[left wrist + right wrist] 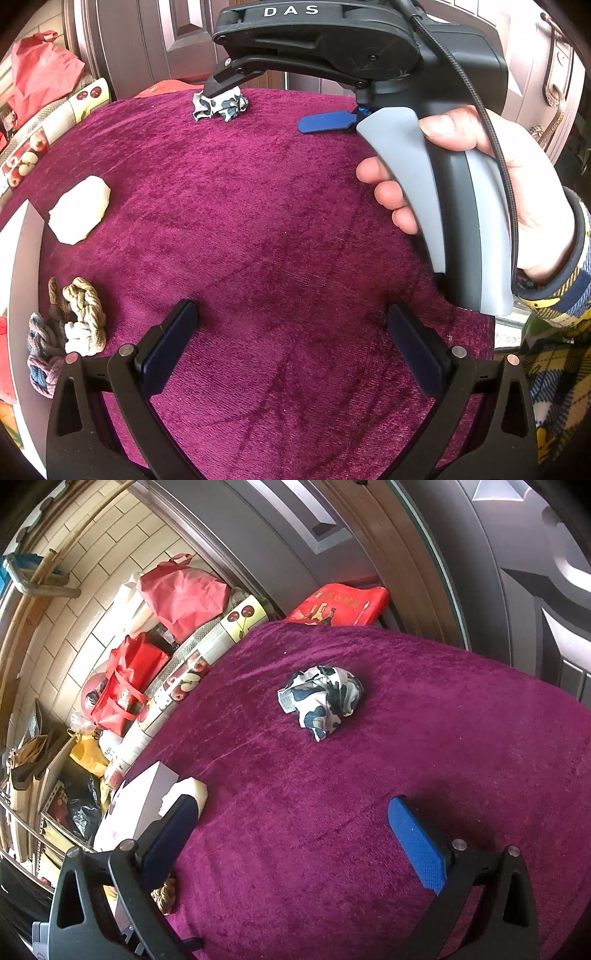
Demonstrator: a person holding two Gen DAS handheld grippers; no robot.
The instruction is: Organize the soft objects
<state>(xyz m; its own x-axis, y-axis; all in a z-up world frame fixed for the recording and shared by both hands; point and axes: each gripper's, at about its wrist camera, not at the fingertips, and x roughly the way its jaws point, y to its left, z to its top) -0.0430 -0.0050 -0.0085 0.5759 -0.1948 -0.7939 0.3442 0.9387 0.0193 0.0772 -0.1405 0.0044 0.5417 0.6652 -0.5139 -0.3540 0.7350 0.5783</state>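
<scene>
- Left wrist view, nearest first: the left gripper hangs over bare purple cloth with its jaws spread wide and nothing between them.
- Just to its left, at the table's edge, lies a bundle of braided cords, knotted and loose, beside a pale box wall.
- A little farther out sits a white foam block, chunky with cut faces, clear of the cords.
- Farther again, the right hand holds the right gripper, whose jaws also stand wide apart and empty, aimed at the far side of the table.
- Farthest is the patterned cloth, a crumpled white wad with dark blotches, alone on the purple cloth near the table's back edge, well apart from the other soft things.
- That wad looks like the next pick for the right gripper. To do it well, bring the jaws down astride the highest fold, close on the bulk and not a loose corner, and lift straight up so the purple cloth is not dragged along.
</scene>
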